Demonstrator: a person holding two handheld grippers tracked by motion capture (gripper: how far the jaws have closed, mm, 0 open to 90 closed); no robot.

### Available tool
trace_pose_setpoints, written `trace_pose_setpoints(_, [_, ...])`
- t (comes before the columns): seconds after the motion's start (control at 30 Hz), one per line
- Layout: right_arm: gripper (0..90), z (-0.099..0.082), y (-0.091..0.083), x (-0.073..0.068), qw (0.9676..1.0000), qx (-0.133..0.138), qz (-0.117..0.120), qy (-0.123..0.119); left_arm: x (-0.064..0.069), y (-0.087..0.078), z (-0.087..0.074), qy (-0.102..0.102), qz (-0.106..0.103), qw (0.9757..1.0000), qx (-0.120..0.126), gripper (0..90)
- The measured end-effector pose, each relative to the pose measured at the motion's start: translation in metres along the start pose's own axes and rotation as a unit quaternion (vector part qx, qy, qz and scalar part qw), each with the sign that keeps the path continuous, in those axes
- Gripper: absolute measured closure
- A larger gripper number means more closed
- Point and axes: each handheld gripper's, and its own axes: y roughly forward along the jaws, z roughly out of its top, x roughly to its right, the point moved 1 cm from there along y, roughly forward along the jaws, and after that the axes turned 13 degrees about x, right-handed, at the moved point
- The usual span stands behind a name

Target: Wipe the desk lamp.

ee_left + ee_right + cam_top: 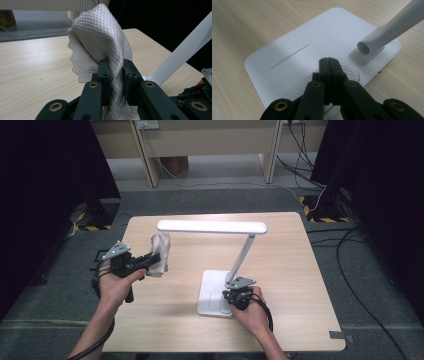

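A white desk lamp stands on the table, with a flat base [212, 290], a slanted arm [244, 255] and a long head [212, 226]. My left gripper [152, 257] is shut on a beige textured cloth [161, 251], held above the table left of the lamp. In the left gripper view the cloth [100, 42] bulges up from between the jaws, and my left gripper [115, 63] pinches its lower part. My right gripper [231, 299] is shut, its tips resting over the lamp base. In the right gripper view my right gripper [328, 60] points at the ribbed round patch on the base [294, 65], beside the arm's foot [367, 50].
The wooden table [280, 270] stands on grey carpet. Cables [350, 265] run along the floor to the right, and table legs [145, 155] of another piece of furniture stand behind. Dark curtains flank both sides.
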Motion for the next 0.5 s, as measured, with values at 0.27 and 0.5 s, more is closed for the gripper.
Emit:
trace_pose_setpoints(0.27, [90.0, -0.001, 0.000, 0.000, 1.0000, 0.002, -0.001, 0.000, 0.009, -0.005, 0.019, 0.025, -0.018, 0.9994, 0.015, 78.4])
trace_pose_setpoints(0.5, [90.0, -0.001, 0.000, 0.000, 1.0000, 0.005, 0.000, 0.001, 0.015, -0.007, 0.027, 0.046, -0.028, 0.9983, 0.021, 78.5])
